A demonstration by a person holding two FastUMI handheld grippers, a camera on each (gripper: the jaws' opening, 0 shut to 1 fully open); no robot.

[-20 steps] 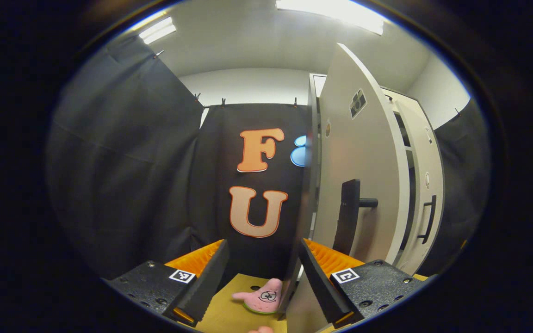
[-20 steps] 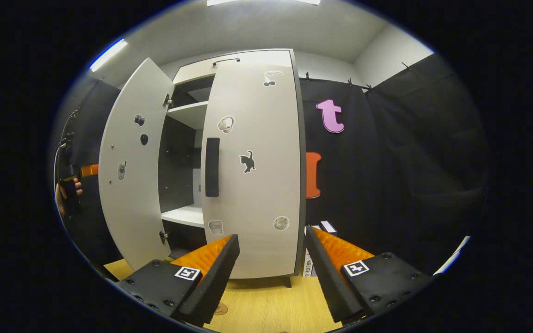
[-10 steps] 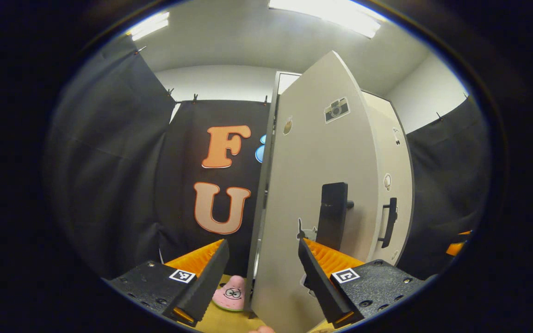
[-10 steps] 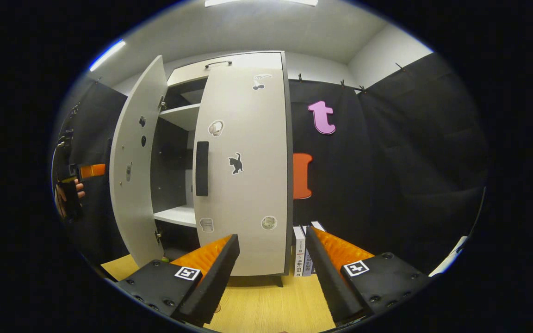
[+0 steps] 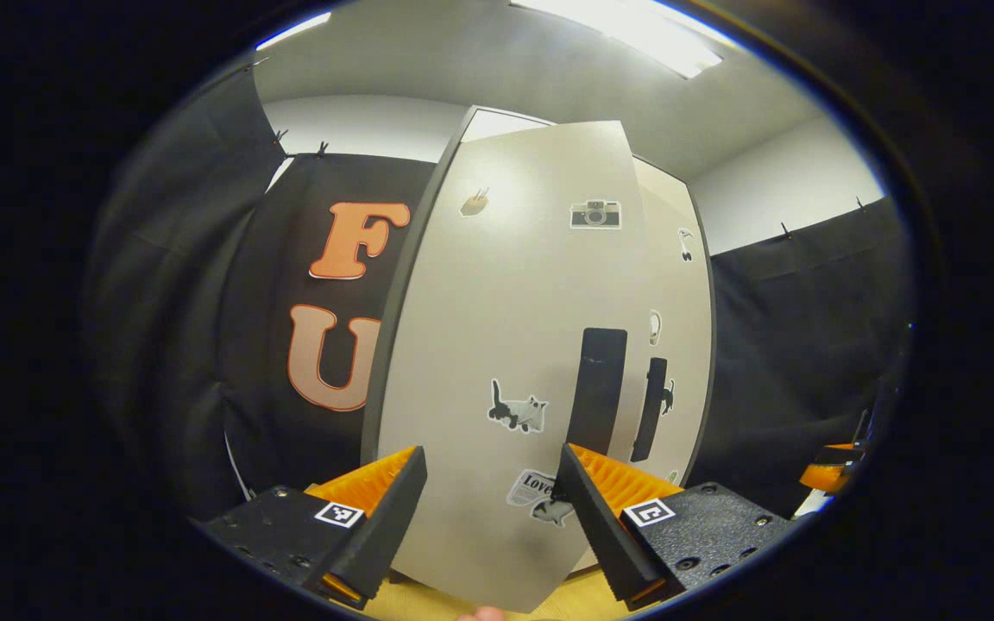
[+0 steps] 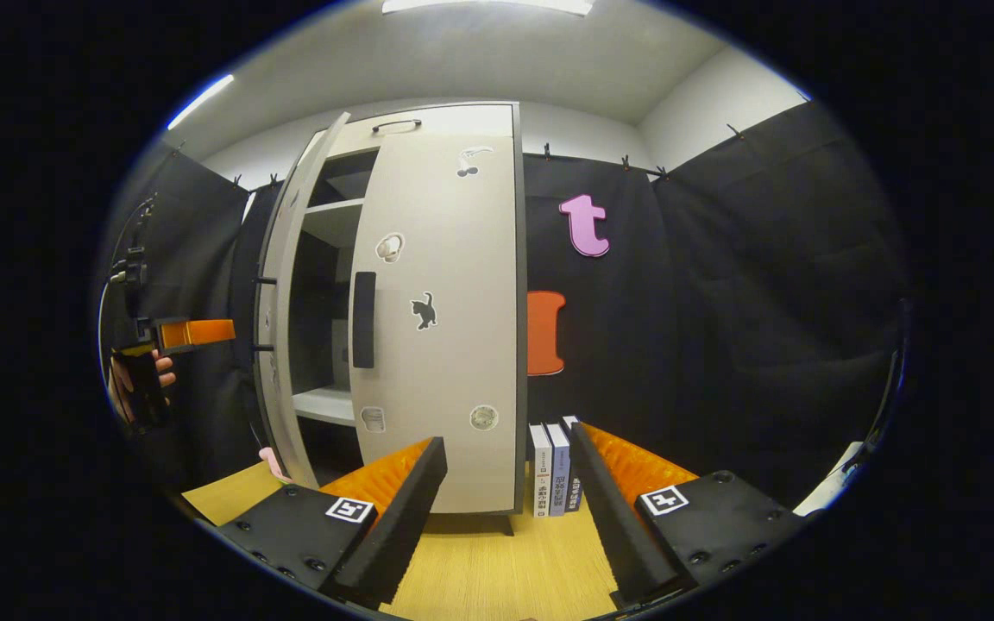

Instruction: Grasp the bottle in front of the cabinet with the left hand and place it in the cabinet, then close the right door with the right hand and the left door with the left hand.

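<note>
A light wooden table top [image 6: 497, 552] carries a tall pale grey cabinet [image 6: 428, 121] in a booth with black cloth walls and a white ceiling with strip lamps. In the right gripper view the cabinet's right door [image 6: 437, 319], with a black bar handle [image 6: 364, 319], lies flat against the front, while the left door [image 6: 286, 319] stands partly open, and white shelves are seen in the gap. Some upright books [image 6: 551, 470] stand just beside the cabinet on the right. The bottle cannot be made out inside the dark gap.

The left gripper [image 5: 488, 509] faces the outer side of the left door [image 5: 506, 362], near its black handle [image 5: 598, 388]; its fingers are apart and hold nothing. The right gripper [image 6: 506, 509] hovers above the table, before the right door, also spread apart and empty.
</note>
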